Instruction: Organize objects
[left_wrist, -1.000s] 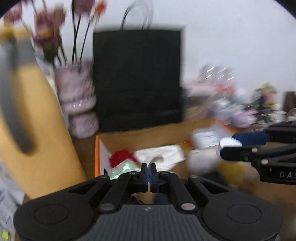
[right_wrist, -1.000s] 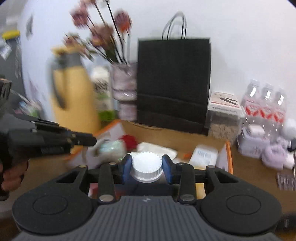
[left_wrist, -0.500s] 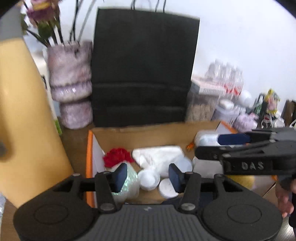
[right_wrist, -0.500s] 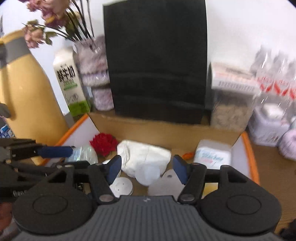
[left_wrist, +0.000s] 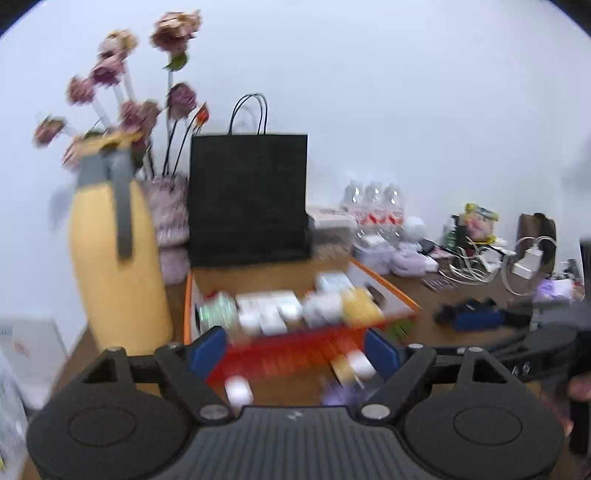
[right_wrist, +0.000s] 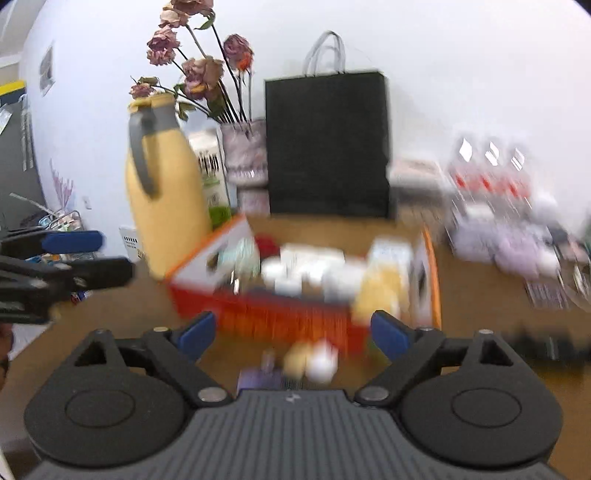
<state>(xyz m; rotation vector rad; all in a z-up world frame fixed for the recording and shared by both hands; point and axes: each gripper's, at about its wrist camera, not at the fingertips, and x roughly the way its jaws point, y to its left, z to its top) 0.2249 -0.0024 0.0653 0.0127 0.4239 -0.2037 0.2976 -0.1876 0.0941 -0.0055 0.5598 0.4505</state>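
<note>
An open orange cardboard box (left_wrist: 295, 354) (right_wrist: 266, 314) sits on the wooden table and holds several white, yellow and red items, all blurred. My left gripper (left_wrist: 293, 350) is open and empty, held back in front of the box; it also shows at the left of the right wrist view (right_wrist: 70, 254). My right gripper (right_wrist: 293, 332) is open and empty, also in front of the box; it shows at the right of the left wrist view (left_wrist: 480, 319). Small loose items (right_wrist: 314, 360) lie on the table before the box.
A tall yellow jug (left_wrist: 114, 258) (right_wrist: 162, 206) stands left of the box. A black paper bag (left_wrist: 247, 199) (right_wrist: 327, 144) and a vase of dried flowers (right_wrist: 243, 151) stand behind it. Water bottles (left_wrist: 373, 206), cables (left_wrist: 476, 266) and clutter fill the right side.
Both grippers pulled back and up from inside the box and opened wider. A second ago the right gripper held a white ridged cap; it now holds nothing.
</note>
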